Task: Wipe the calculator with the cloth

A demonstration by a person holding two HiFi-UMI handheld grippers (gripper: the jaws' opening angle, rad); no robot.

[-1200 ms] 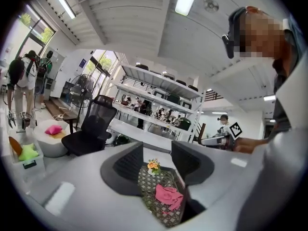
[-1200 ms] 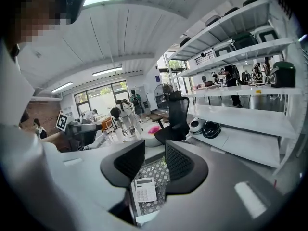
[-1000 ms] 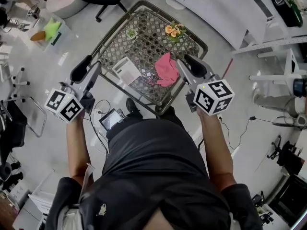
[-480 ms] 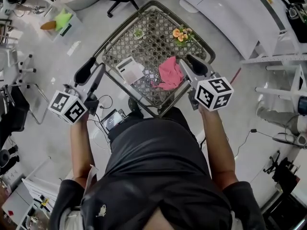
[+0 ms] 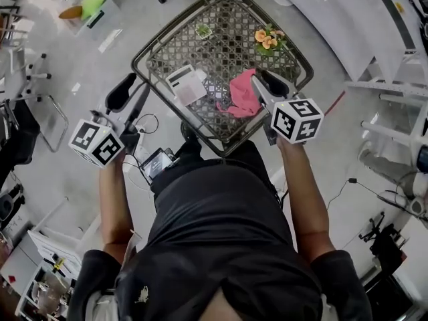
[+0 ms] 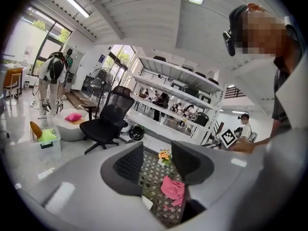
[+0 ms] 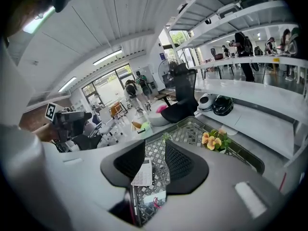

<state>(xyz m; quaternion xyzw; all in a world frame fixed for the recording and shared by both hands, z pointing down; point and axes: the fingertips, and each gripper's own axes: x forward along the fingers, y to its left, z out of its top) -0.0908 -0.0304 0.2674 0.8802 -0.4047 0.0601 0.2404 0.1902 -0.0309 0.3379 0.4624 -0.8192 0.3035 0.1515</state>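
Currently left gripper (image 6: pixel 158 150) and right gripper (image 7: pixel 155 153) held near surface (image 5: pixel 227 52), fingers of both spread, empty. Cloth (image 5: pixel 241 96) lies beside calculator (image 5: pixel 186 85); bunched middle best pinched by right gripper, calculator steadied by left

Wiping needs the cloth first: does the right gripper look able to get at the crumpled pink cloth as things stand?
Probably yes. The right gripper hangs open close by the crumpled pink cloth, which lies uncovered on the metal lattice table, and nothing shows between them.
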